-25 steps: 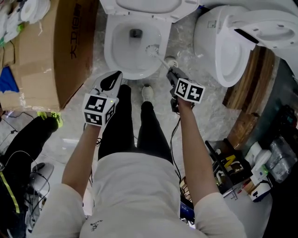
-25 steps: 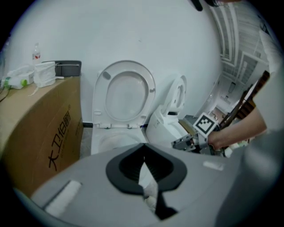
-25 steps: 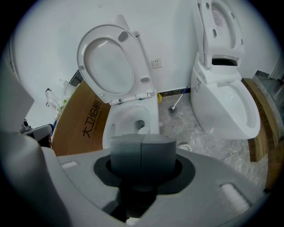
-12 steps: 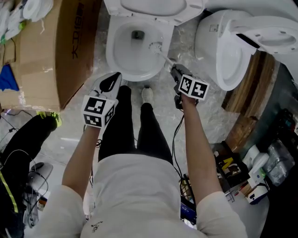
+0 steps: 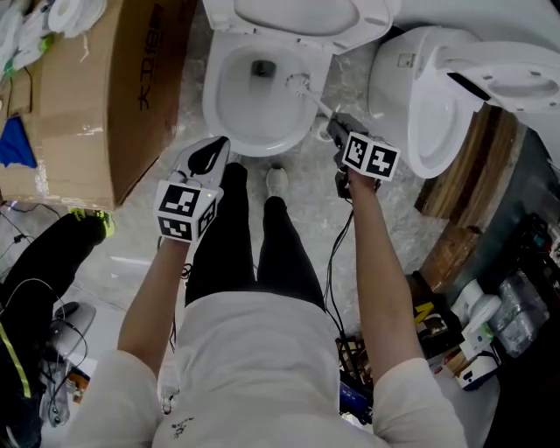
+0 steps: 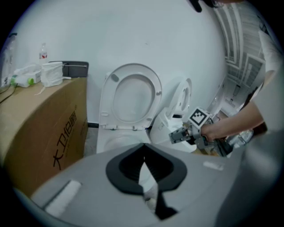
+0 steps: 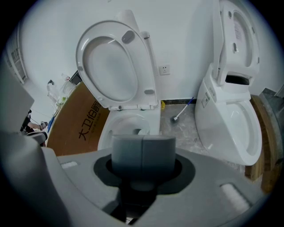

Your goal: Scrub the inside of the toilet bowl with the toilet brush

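Two toilets show in the head view: the open toilet bowl (image 5: 229, 101) with its raised seat (image 5: 297, 13), and a second toilet (image 5: 437, 96) to the right of it. The toilet brush (image 5: 299, 86) has its bristle head inside the bowl, against the right inner wall. Its thin handle slants back over the rim into the right gripper (image 5: 335, 130), just off the bowl's right front. The left gripper (image 5: 213, 150) hangs at the bowl's left front, near the rim but apart from it. A cardboard box (image 5: 105, 105) stands left of the bowl.

From the left gripper view, that gripper's jaws meet at the tips with nothing between them. The seat rises ahead, and the right gripper shows to the bowl's right.

From the right gripper view, the two grey jaws are pressed together with only a seam between them. They hide the pinched handle, and the bowl lies straight beyond them.
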Available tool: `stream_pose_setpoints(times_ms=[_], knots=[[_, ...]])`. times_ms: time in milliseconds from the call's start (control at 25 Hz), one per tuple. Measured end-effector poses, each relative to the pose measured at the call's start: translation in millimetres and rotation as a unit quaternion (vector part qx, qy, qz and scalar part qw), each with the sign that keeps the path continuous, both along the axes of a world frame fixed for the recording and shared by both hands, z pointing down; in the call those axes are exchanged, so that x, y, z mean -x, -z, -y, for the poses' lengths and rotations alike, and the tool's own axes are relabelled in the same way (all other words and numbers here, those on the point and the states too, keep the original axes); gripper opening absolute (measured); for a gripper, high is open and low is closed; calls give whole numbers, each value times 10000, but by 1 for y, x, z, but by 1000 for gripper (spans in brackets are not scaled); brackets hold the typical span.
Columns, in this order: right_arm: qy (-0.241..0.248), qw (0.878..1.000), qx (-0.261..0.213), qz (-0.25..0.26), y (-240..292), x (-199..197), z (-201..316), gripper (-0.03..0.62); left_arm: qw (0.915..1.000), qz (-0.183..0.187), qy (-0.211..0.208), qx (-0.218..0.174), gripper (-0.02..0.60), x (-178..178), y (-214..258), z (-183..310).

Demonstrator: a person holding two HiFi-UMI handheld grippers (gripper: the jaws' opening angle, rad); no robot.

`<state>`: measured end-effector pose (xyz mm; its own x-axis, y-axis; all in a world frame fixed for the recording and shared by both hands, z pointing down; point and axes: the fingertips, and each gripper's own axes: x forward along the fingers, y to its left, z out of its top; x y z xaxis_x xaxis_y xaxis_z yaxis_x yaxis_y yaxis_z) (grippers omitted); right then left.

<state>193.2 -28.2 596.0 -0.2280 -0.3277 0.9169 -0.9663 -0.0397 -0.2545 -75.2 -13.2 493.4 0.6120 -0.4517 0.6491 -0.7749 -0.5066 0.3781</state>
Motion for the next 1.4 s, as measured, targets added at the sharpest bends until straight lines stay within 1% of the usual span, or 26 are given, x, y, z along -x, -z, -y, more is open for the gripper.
stream_pose_setpoints(times_ms=[480,760,1400], knots=[[278,9994,-163,-121,3,3,42,149,9999,34,130,12,-11,14,-1,4],[379,9988,-301,-84,5,17,63,149,9999,-6,139,-13,-11,13,-1,8],[509,9979,-390,-111,0,41,79,149,9998,42,201,-15,-11,29,-3,7]])
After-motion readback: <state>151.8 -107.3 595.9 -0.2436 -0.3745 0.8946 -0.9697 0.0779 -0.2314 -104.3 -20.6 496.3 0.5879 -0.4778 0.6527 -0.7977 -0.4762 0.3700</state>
